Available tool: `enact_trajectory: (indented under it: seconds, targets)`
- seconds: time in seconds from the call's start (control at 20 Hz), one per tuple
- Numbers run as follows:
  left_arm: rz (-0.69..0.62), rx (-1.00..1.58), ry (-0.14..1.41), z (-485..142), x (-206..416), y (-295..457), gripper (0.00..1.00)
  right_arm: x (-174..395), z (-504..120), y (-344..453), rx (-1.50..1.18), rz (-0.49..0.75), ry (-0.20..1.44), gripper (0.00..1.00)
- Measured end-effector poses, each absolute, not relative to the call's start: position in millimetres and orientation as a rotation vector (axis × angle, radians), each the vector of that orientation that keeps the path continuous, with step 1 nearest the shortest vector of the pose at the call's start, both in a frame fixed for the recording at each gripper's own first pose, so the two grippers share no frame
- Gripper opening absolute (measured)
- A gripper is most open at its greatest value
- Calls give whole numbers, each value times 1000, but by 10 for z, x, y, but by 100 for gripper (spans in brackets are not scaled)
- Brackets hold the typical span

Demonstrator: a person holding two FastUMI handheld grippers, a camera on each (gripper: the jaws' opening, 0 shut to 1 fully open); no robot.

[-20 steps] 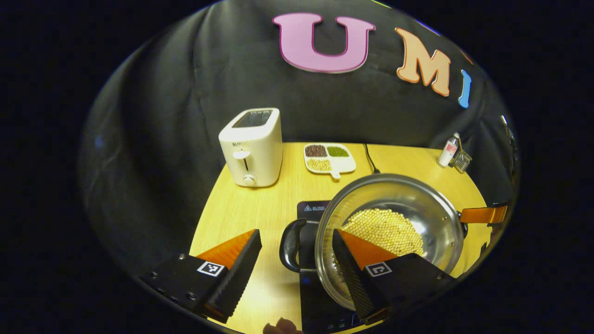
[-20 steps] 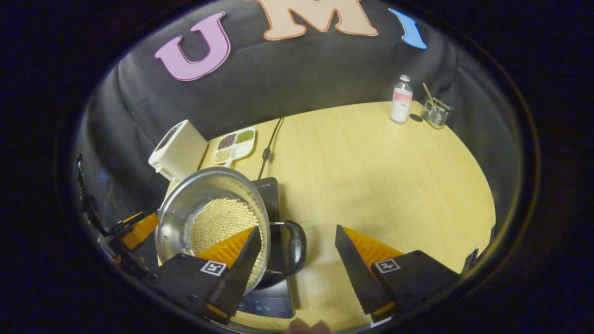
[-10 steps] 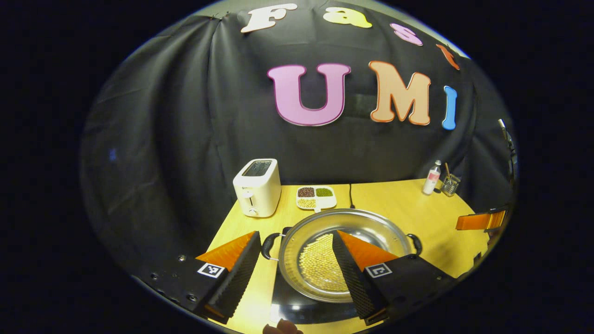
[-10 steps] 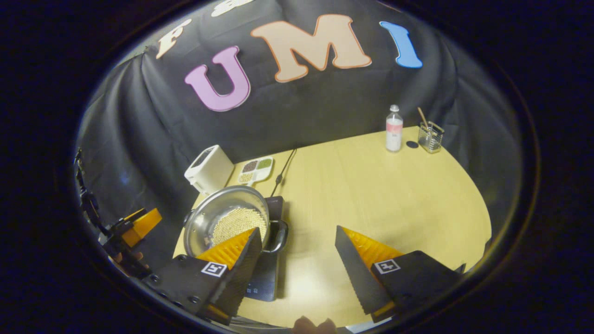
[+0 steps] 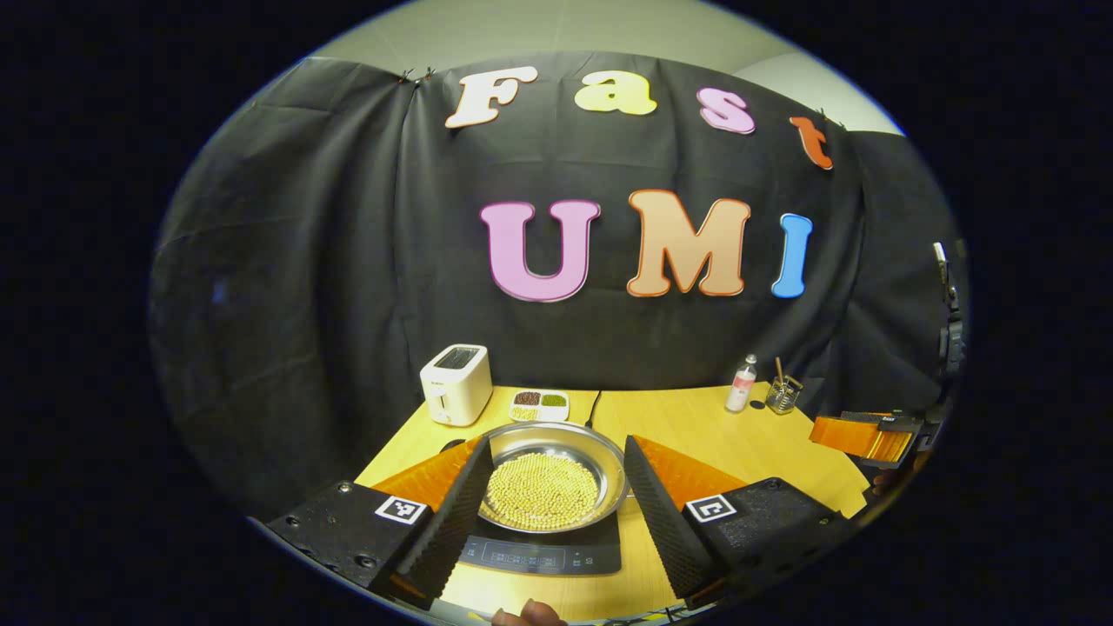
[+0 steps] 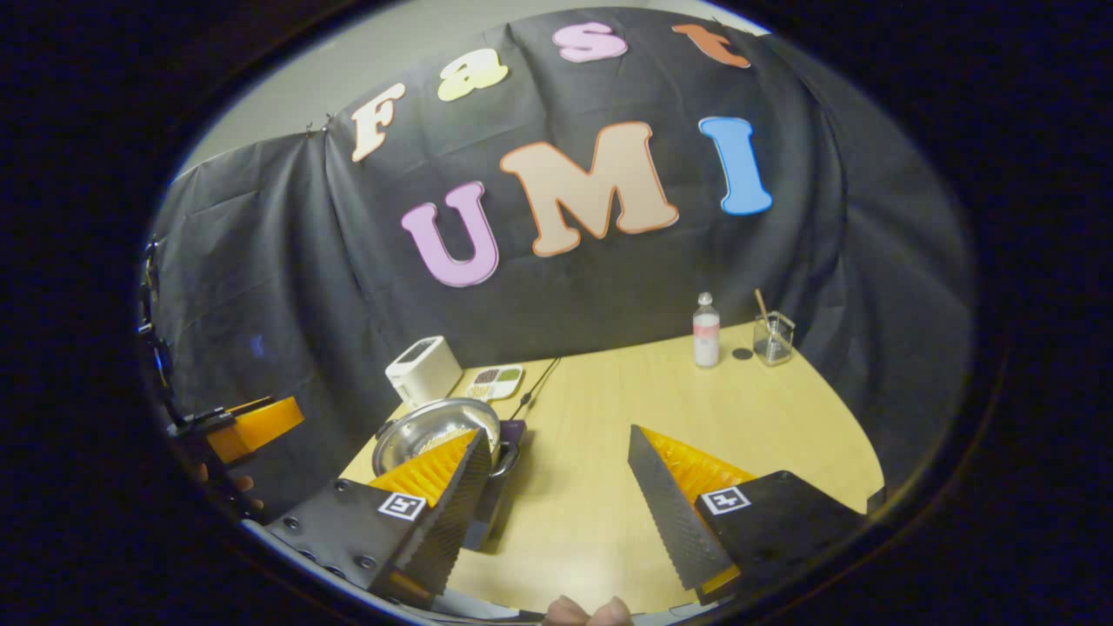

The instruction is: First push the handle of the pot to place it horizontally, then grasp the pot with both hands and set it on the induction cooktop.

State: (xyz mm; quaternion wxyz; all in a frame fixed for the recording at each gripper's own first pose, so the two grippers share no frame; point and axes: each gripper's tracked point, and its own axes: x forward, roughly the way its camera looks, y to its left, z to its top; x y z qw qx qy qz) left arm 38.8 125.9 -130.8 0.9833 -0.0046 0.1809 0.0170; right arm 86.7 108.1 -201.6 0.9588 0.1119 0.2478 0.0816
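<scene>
Pot (image 5: 553,474) placement reads as complete: the steel pot, holding a layer of pale beans (image 5: 541,491), sits on the black induction cooktop (image 5: 543,549) with the control strip facing the near table edge. Compared with one second ago, when both cameras sat close over the pot and a finger of each gripper overlapped its rim, both views now show the pot small and well apart, with much more of the booth wall in frame; both grippers have withdrawn up and back toward the person. The left gripper (image 5: 549,509) has its fingers spread wide with nothing between them; the pot merely appears in the gap, farther off. The right gripper (image 6: 556,496) is likewise spread wide and empty, over bare table (image 6: 687,409) to the right of the cooktop. In the right gripper view one black side handle (image 6: 506,458) is visible at the pot's right side; the opposite handle cannot be made out. By judgement, no further task step remains apart from clearing the workspace. Regarding clearance: the toaster (image 5: 456,382) and the divided dish (image 5: 539,403) stand behind the pot, near the wall, with the power cord (image 6: 537,382) running between the dish and the cooktop. The bottle (image 6: 706,330) and the glass holder (image 6: 773,337) stand at the far right corner, well apart from the pot. The right half of the table is open, so retreat paths are unobstructed.
</scene>
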Motion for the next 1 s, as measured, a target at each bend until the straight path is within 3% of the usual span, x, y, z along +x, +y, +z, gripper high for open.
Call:
enact_trajectory:
  seconds: [0.65,0.7,0.75,0.8,0.85,0.9,1.0]
  targets:
    - [-51,8,119,-323,-112,860,92,351,-712,720,147,115,164,92]
    - [-67,12,100,-274,-176,827,91,270,-686,727,124,111,159,98]
    - [-77,12,92,-246,-222,802,92,184,-658,699,101,99,162,92]
    - [-87,11,97,-277,-278,787,93,101,-621,695,93,89,163,92]
    - [-106,1,85,-277,-333,741,93,20,-558,703,95,78,143,92]
    - [-119,-12,90,-282,-352,683,93,-40,-543,704,91,72,137,100]
    - [-126,-32,110,-372,-437,705,93,-193,-589,673,65,56,153,92]
